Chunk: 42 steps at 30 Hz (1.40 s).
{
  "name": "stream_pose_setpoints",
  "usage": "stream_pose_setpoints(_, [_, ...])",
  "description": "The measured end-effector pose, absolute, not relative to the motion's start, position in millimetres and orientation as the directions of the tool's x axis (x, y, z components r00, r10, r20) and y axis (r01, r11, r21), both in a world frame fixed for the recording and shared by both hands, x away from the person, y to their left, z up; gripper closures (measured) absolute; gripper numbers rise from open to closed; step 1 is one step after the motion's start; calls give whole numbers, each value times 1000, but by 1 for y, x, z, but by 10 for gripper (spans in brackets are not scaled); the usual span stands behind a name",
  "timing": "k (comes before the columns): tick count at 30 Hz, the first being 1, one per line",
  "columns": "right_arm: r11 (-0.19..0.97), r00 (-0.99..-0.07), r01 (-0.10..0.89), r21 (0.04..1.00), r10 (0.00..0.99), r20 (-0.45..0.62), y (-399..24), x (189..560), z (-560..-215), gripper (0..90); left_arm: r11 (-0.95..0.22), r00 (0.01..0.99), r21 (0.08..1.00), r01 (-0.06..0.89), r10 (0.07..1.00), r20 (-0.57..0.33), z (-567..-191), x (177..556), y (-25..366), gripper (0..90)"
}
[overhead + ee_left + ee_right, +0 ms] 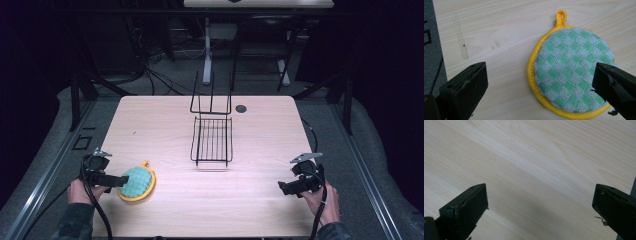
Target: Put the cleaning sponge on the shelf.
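A round pot holder, green-and-white checked with a yellow rim and loop, lies flat near the table's front left. My left gripper hovers at its left edge, held by a hand. In the left gripper view the jaws stand wide open above the pot holder, one jaw over bare wood and the other over its right side, with nothing pinched. My right gripper sits at the front right, its jaws wide open over bare wood.
A black wire rack stands at the table's middle, with an upright wire frame behind it. A small dark disc lies near the back edge. Cables trail from both grippers off the table's front.
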State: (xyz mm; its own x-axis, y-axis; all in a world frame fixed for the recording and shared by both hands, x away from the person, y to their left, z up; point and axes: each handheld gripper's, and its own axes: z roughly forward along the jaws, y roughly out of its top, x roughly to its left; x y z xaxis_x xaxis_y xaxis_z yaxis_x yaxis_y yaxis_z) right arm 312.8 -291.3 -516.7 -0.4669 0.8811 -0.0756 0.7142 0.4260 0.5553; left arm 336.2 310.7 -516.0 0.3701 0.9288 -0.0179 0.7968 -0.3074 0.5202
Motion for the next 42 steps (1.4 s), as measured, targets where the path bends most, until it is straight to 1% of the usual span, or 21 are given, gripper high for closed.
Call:
stream_pose_setpoints(5, [424, -460, 710, 563, 884, -85, -291, 314, -515, 13, -308, 374, 522, 795, 927, -23, -518, 337, 310, 5])
stream_pose_setpoints(17, [435, -464, 718, 544, 881, -92, -289, 314, -517, 29, -278, 363, 514, 812, 929, -72, -530, 345, 307, 7])
stream_pose_setpoints(18, [434, -466, 723, 538, 881, -84, -289, 314, -517, 30, -281, 369, 511, 812, 926, -76, -531, 347, 306, 59])
stream_pose_setpoints(19, [434, -466, 723, 538, 881, -84, -289, 314, -517, 30, -281, 369, 511, 812, 926, -76, -531, 347, 306, 91])
stream_pose_setpoints(24, [438, -473, 712, 549, 877, -85, -286, 315, -518, 31, -285, 378, 502, 817, 921, -92, -537, 352, 303, 178])
stream_pose_setpoints(25, [437, -474, 714, 547, 877, -83, -286, 315, -518, 32, -284, 377, 496, 821, 921, -96, -538, 352, 303, 178])
stream_pose_setpoints(26, [439, -474, 716, 543, 876, -83, -286, 315, -518, 33, -285, 378, 490, 824, 920, -101, -540, 353, 303, 229])
stream_pose_setpoints(29, [431, -473, 721, 543, 878, -70, -287, 315, -519, 36, -282, 379, 486, 827, 919, -111, -542, 353, 303, 265])
stream_pose_setpoints(30, [424, -470, 723, 546, 881, -62, -289, 316, -519, 38, -270, 379, 489, 829, 915, -137, -543, 353, 303, 308])
stream_pose_setpoints(31, [424, -470, 723, 546, 881, -62, -289, 316, -519, 38, -270, 379, 489, 829, 915, -137, -543, 353, 303, 336])
stream_pose_setpoints(32, [418, -466, 726, 547, 883, -56, -290, 316, -519, 38, -268, 381, 489, 830, 913, -146, -543, 353, 302, 336])
stream_pose_setpoints(33, [414, -464, 731, 543, 884, -50, -290, 316, -518, 40, -267, 384, 488, 831, 910, -156, -544, 353, 301, 390])
stream_pose_setpoints(34, [414, -464, 731, 543, 884, -50, -290, 316, -518, 40, -267, 384, 488, 831, 910, -156, -544, 353, 301, 420])
stream_pose_setpoints(36, [414, -464, 730, 544, 884, -50, -290, 316, -519, 44, -257, 375, 491, 833, 913, -160, -545, 353, 300, 425])
stream_pose_setpoints(39, [419, -466, 729, 541, 883, -55, -290, 316, -517, 48, -255, 372, 498, 829, 916, -149, -547, 351, 298, 459])
stream_pose_setpoints(41, [415, -463, 729, 545, 885, -55, -291, 316, -516, 48, -250, 365, 506, 826, 921, -140, -547, 349, 296, 500])
stream_pose_setpoints(42, [411, -461, 728, 548, 886, -52, -292, 315, -516, 49, -253, 365, 509, 823, 922, -131, -548, 348, 294, 500])
